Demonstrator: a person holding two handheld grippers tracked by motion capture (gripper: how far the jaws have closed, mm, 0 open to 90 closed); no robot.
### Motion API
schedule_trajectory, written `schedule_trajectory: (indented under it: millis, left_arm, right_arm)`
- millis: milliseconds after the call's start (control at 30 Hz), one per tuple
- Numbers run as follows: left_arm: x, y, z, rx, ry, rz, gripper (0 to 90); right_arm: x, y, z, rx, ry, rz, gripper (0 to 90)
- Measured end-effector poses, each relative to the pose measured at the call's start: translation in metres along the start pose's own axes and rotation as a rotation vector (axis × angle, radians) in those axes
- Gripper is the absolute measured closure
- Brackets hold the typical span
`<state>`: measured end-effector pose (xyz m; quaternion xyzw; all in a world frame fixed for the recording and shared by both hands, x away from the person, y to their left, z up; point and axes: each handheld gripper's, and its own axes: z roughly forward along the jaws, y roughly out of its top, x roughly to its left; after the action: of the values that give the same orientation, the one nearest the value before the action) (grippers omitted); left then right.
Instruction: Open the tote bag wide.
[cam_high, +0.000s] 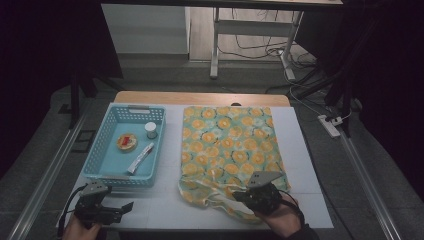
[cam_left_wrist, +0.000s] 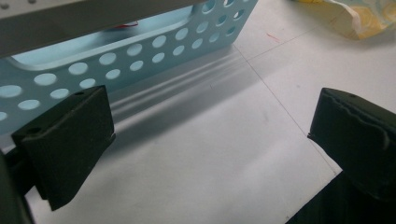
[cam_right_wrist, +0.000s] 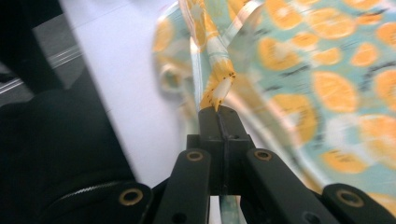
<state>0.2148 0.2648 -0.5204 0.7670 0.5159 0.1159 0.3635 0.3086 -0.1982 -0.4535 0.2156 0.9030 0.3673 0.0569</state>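
A cloth (cam_high: 227, 145) printed with orange slices on pale green lies spread on the white table, its near edge rumpled. My right gripper (cam_high: 251, 196) is at that near edge, shut on a pinched fold of the cloth (cam_right_wrist: 217, 88), which rises from between the closed jaws in the right gripper view. My left gripper (cam_high: 127, 206) rests at the table's front left corner, open, with nothing but bare table between its pads (cam_left_wrist: 70, 140). It lies just in front of the blue basket (cam_left_wrist: 140, 56).
The light blue perforated basket (cam_high: 107, 172) stands at the left and holds a small white jar (cam_high: 151, 130), a round yellow and red item (cam_high: 127, 141) and a white tube (cam_high: 140, 158). The table's front edge runs right under both hands.
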Motion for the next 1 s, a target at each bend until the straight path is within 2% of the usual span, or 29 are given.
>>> schedule_trajectory:
  millis: [167, 200, 233, 267, 300, 467, 500, 533, 567, 667, 833, 867, 1000]
  left_arm:
    - [0.001, 0.000, 0.000, 0.000, -0.002, -0.006, 0.0]
    - [0.001, 0.000, 0.000, 0.000, -0.002, -0.006, 0.0]
    - [0.001, 0.000, 0.000, 0.000, -0.002, -0.007, 0.0]
    - [0.001, 0.000, 0.000, -0.001, -0.002, -0.009, 0.0]
    - [0.001, 0.000, 0.000, -0.001, -0.003, -0.010, 0.0]
    - [0.002, 0.000, 0.000, -0.002, -0.003, -0.012, 0.0]
    - [0.002, 0.000, 0.000, -0.002, -0.004, -0.012, 0.0]
    - [0.002, 0.000, 0.000, -0.002, -0.004, -0.013, 0.0]
    - [0.002, 0.000, 0.000, -0.003, -0.005, -0.014, 0.0]
    - [0.002, 0.000, 0.000, -0.004, -0.005, -0.017, 0.0]
    - [0.003, 0.000, 0.000, -0.005, -0.008, -0.019, 0.0]
    - [0.003, 0.000, 0.000, -0.005, -0.009, -0.019, 0.0]
    - [0.003, 0.000, 0.000, -0.006, -0.010, -0.021, 0.0]
  right_arm:
    - [-0.017, 0.016, 0.001, -0.020, -0.027, 0.002, 89.7]
    - [-0.017, 0.016, 0.001, -0.020, -0.027, 0.002, 89.7]
    - [-0.025, 0.022, 0.002, -0.026, -0.037, 0.005, 89.6]
    - [-0.025, 0.022, 0.002, -0.026, -0.037, 0.005, 89.6]
    - [-0.032, 0.028, 0.004, -0.028, -0.048, 0.005, 89.6]
    - [-0.053, 0.045, 0.006, -0.025, -0.066, 0.013, 89.7]
    - [-0.053, 0.045, 0.006, -0.025, -0.066, 0.013, 89.7]
    - [-0.062, 0.052, 0.006, -0.025, -0.070, 0.019, 89.6]
    - [-0.062, 0.052, 0.006, -0.025, -0.070, 0.019, 89.6]
    - [-0.077, 0.064, 0.008, -0.033, -0.081, 0.031, 89.6]
    - [-0.091, 0.075, 0.012, -0.039, -0.103, 0.034, 89.6]
    - [-0.099, 0.081, 0.014, -0.044, -0.115, 0.039, 89.6]
    - [-0.114, 0.094, 0.022, -0.050, -0.124, 0.043, 89.6]
